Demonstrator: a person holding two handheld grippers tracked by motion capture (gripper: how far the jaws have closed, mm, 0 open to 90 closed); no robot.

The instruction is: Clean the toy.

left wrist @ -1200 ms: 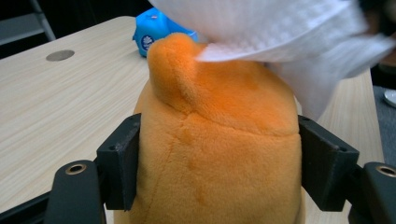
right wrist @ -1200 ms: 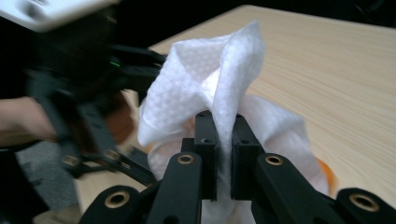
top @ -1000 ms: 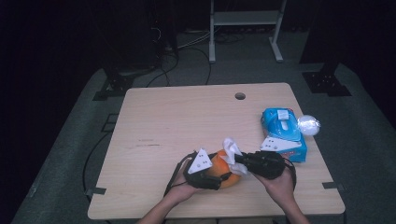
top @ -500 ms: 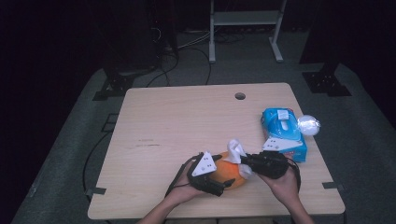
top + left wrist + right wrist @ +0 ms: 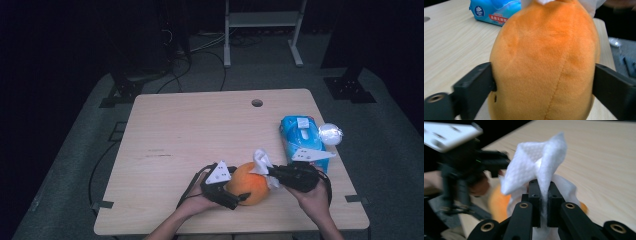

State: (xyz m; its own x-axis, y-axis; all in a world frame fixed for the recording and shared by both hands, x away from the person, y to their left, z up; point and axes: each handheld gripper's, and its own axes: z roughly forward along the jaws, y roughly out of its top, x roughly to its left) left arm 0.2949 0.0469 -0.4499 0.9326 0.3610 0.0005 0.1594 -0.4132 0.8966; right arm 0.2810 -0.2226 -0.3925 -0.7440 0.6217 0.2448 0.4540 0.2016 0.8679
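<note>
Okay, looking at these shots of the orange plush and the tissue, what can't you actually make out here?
- Underside of the plush: left gripper view, cut off by the bottom edge; high view, hidden by the left gripper.
- Where the tissue meets the plush: right gripper view, hidden by the right gripper shut on the tissue.
- Print on the blue pack: too small in the high view, cut by the top edge in the left gripper view.
- Shiny ball beside the pack: too small to identify.

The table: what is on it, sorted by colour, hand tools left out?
Orange: 1, the plush toy
White: 1, the tissue pinched against the toy
Blue: 1, the tissue pack
Clear, shiny: 1, the crumpled wrapper at the table's right edge
Total: 4
</note>
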